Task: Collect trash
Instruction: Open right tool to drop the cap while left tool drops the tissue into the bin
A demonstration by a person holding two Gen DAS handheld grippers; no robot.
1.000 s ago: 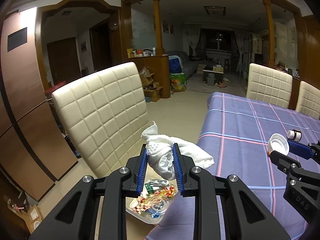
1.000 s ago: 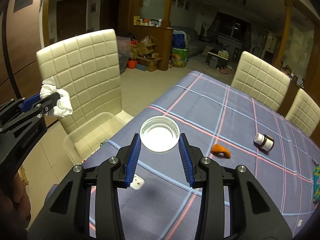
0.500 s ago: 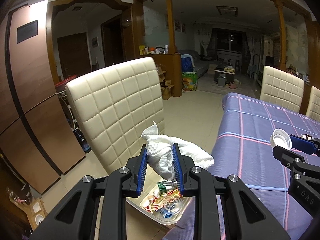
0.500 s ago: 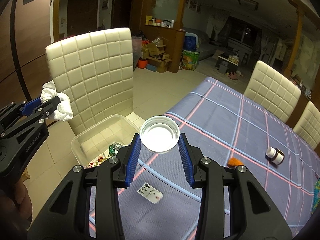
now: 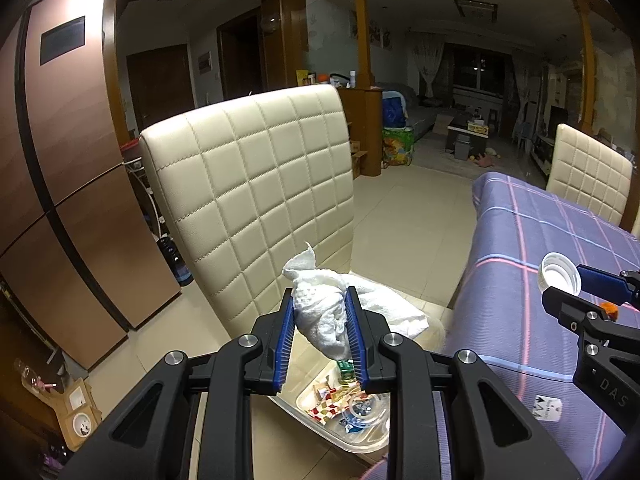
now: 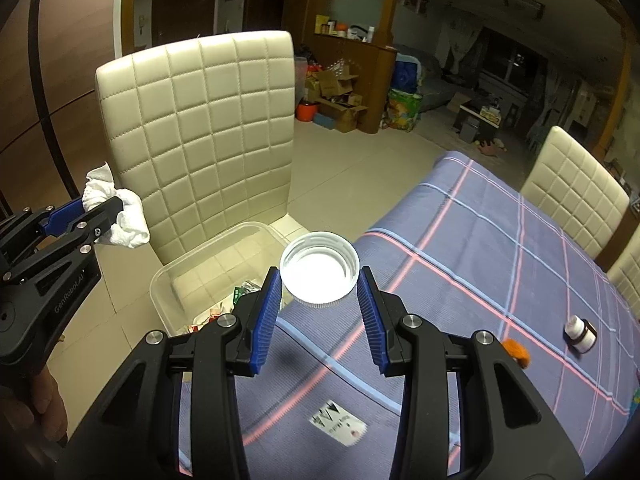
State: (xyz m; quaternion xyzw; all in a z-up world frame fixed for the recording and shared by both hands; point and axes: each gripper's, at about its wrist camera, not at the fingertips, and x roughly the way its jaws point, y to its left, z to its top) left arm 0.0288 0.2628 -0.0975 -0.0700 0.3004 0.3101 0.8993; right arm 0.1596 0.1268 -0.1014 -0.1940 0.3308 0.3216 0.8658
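White crumpled tissue (image 5: 320,316) sits pinched between the blue pads of the left gripper (image 5: 319,334), jaws closed narrowly onto it, loose folds spilling out to the right. In the left wrist view it hangs in front of a cream quilted chair (image 5: 256,200), above the near end of a clear plastic bin (image 5: 304,412). The bin rests on the chair seat, pushed up against the table edge. Inside: a red-and-white checkered wrapper (image 5: 332,398), a small green packet (image 5: 346,368), some clear plastic scraps.

Right gripper (image 6: 319,306) holds a white bottle cap (image 6: 319,272), open side toward the camera, jaws set fairly wide and pressing its rim on both sides. Cap hangs over the table edge, just beside the bin's right rim (image 6: 264,228). The same cap shows in the left wrist view at (image 5: 559,273).

Table carries a purple plaid cloth (image 6: 480,248). On it: a small white printed label (image 6: 338,426) close under the right gripper; an orange scrap (image 6: 516,350) farther right; a small dark bottle with a white cap (image 6: 580,332) just beyond the scrap, apparently on its side. A second cream chair (image 6: 572,184) stands at the far side of the table.

Both grippers are near each other, left one off the table to the left of the chair, right one over the table corner.
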